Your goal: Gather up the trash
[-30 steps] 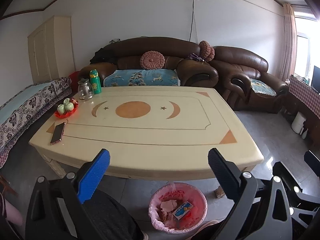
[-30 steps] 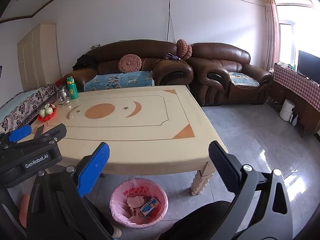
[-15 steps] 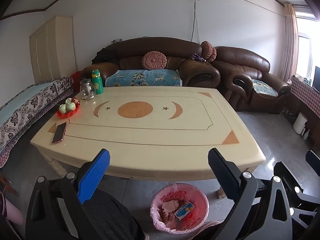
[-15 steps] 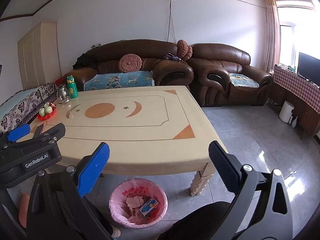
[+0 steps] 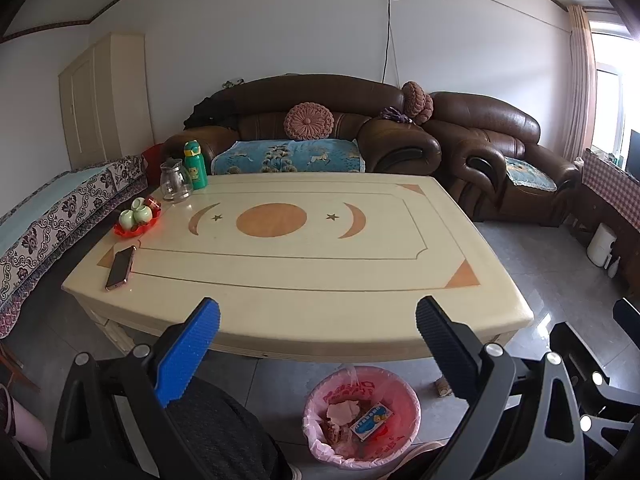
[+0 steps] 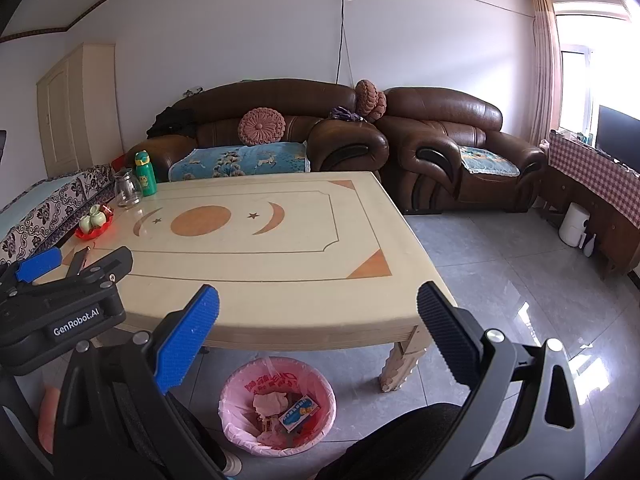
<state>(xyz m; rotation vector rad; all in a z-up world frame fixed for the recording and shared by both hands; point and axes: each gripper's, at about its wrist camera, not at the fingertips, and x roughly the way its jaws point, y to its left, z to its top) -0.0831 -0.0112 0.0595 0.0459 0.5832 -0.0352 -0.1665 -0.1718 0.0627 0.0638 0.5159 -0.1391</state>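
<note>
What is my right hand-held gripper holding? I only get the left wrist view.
Observer: Nothing. The right hand-held gripper is open, with its jaws wide apart and empty.
Operator: Where is the bin from there?
Observer: The round waste bin lined with a pink plastic bag stands on the floor, low in that view between the open jaws. It is tucked partly under the near edge of the cream wooden table with orange inlays.
</note>
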